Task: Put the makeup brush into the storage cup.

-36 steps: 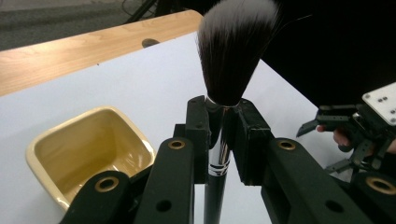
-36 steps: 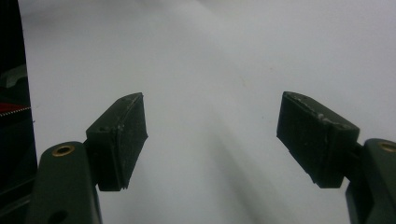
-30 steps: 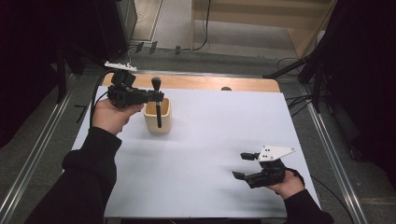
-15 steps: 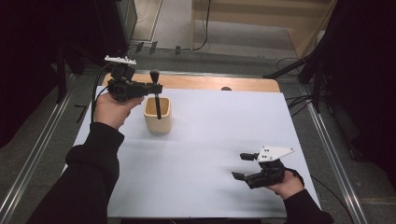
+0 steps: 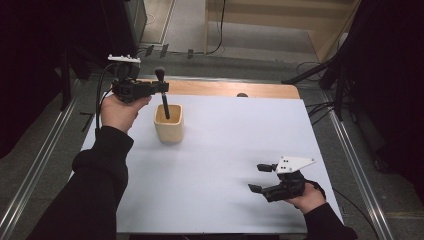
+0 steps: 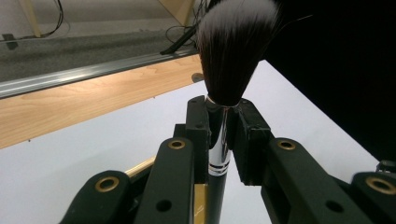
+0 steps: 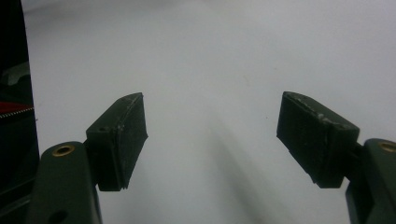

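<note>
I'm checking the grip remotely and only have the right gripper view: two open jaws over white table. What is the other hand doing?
Observer: The left gripper is shut on a makeup brush, bristles up.
Operator: Where on the brush is it clamped?
Observer: On the metal ferrule just under the bristles, in the left gripper view.
Operator: Is the brush clear of anything?
Observer: No; in the high view its handle reaches down into a tan cup on the white table.

The left gripper point(image 5: 161, 88) holds a brush point(image 5: 162, 91) upright over the cup point(image 5: 168, 127).
</note>
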`<control>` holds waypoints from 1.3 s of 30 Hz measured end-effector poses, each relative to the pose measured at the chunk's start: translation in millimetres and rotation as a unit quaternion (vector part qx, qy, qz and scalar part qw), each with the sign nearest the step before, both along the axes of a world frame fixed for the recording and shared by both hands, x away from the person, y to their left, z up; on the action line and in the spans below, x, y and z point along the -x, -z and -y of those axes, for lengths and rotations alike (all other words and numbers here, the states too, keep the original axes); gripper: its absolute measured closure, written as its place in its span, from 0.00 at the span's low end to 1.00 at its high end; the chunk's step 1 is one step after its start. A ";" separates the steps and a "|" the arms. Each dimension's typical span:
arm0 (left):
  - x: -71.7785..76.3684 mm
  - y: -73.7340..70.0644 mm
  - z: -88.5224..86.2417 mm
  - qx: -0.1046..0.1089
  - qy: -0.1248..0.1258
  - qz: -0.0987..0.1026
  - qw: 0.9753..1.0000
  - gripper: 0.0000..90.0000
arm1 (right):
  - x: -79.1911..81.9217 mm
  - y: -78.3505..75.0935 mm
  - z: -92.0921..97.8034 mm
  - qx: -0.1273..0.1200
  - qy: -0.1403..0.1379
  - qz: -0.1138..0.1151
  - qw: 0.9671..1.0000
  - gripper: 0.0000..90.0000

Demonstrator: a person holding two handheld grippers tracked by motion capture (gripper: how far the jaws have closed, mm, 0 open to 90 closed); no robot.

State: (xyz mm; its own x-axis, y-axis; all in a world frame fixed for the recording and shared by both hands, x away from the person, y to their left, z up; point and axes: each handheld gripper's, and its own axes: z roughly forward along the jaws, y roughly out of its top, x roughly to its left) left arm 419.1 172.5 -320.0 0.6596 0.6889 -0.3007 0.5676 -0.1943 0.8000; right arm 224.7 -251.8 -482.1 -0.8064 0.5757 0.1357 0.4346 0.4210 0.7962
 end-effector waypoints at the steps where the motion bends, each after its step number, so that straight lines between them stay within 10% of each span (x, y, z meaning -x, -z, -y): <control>1: -1.3 1.5 -0.1 -0.001 0.000 0.001 1.000 0.87 | 0.0 0.1 -0.1 0.001 -0.001 0.000 1.000 0.28; 39: -22.6 51.1 5.8 -0.014 -0.026 -0.018 0.999 0.87 | 0.1 -0.4 -1.3 0.000 -0.007 -0.001 1.000 0.28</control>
State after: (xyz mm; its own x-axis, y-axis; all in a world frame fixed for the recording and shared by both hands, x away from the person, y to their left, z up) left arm 441.7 166.7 -371.2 0.6126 0.7300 -0.3030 0.6052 -0.1867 0.7738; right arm 224.7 -250.5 -481.7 -0.8147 0.5636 0.1368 0.4294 0.4277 0.7954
